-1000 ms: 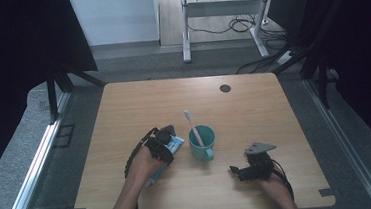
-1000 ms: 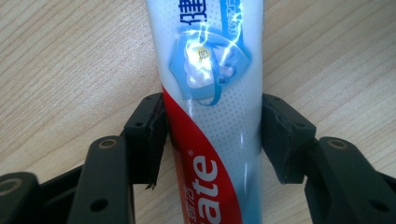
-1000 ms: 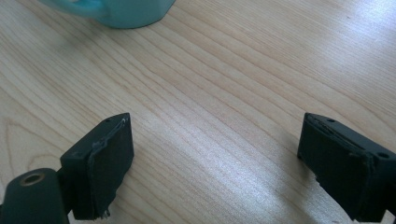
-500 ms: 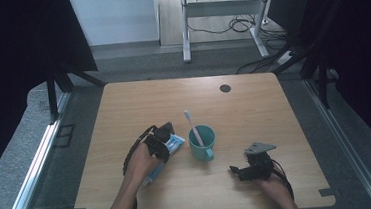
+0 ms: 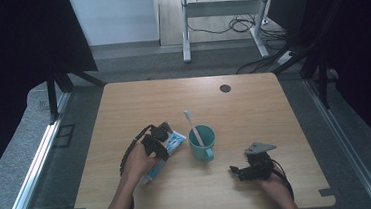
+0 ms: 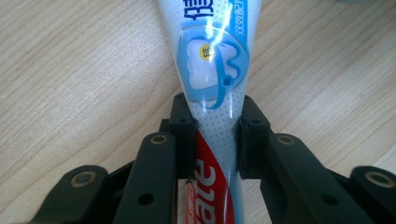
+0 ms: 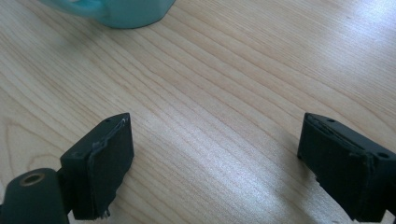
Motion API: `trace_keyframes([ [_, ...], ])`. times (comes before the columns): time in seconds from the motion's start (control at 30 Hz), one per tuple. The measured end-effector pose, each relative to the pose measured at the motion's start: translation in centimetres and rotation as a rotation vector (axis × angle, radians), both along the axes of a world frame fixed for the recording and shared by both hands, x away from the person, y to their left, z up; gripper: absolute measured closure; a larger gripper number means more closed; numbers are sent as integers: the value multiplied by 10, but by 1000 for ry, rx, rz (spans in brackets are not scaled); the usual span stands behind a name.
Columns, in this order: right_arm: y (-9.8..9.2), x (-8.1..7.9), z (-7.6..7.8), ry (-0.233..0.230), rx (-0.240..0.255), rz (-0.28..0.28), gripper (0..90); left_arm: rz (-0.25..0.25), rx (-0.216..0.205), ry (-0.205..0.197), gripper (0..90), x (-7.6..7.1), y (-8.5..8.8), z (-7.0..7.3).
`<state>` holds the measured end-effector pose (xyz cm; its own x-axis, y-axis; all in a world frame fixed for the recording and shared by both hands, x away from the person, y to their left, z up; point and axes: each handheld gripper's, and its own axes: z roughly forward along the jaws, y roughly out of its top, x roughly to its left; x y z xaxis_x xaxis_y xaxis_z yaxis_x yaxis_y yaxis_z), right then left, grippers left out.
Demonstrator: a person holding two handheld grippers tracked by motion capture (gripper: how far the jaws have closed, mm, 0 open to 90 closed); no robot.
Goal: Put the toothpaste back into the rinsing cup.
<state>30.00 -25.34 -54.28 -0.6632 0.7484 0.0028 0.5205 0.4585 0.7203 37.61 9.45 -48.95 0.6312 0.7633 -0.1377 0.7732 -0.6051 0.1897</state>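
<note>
Your left gripper [image 6: 215,140] has just closed, pinching the toothpaste tube [image 6: 210,70] lying on the table [image 5: 254,109] beside the teal cup [image 5: 202,142]. Its label shows a tooth logo, blue Chinese characters and white-on-red lettering. Your right gripper [image 7: 215,163] rests spread wide, holding nothing.

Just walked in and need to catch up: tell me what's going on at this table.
A person works two handheld grippers at a wooden table. The left gripper has just been closing and now clamps a toothpaste tube lying flat. The right gripper rests open over bare wood, holding nothing. Between them stands a teal mug with a toothbrush in it.
</note>
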Motion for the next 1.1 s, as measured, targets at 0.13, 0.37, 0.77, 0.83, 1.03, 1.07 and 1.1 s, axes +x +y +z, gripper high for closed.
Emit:
trace_keyframes([
  [0.13, 0, 0, 0, 0, -1, 0, 106, 8, -30, -34, 725, -2, 5, 5],
  [0.37, 0, 0, 0, 1, -1, 0, 106, 27, -84, -141, 725, -7, 15, 16],
  [0.77, 0, 0, 0, 0, -1, 0, 106, -8, -145, -211, 725, -15, 21, 20],
  [0.83, 0, 0, 0, 0, -1, 0, 106, -16, -158, -218, 725, -17, 21, 22],
  [1.03, 0, 0, 0, 0, -1, 1, 106, -34, -209, -256, 725, -24, 23, 33],
  [1.07, 0, 0, 0, -1, -1, 1, 106, -33, -215, -262, 725, -24, 23, 34],
  [1.1, 0, 0, 0, -1, -1, 1, 106, -29, -222, -269, 725, -26, 24, 36],
])
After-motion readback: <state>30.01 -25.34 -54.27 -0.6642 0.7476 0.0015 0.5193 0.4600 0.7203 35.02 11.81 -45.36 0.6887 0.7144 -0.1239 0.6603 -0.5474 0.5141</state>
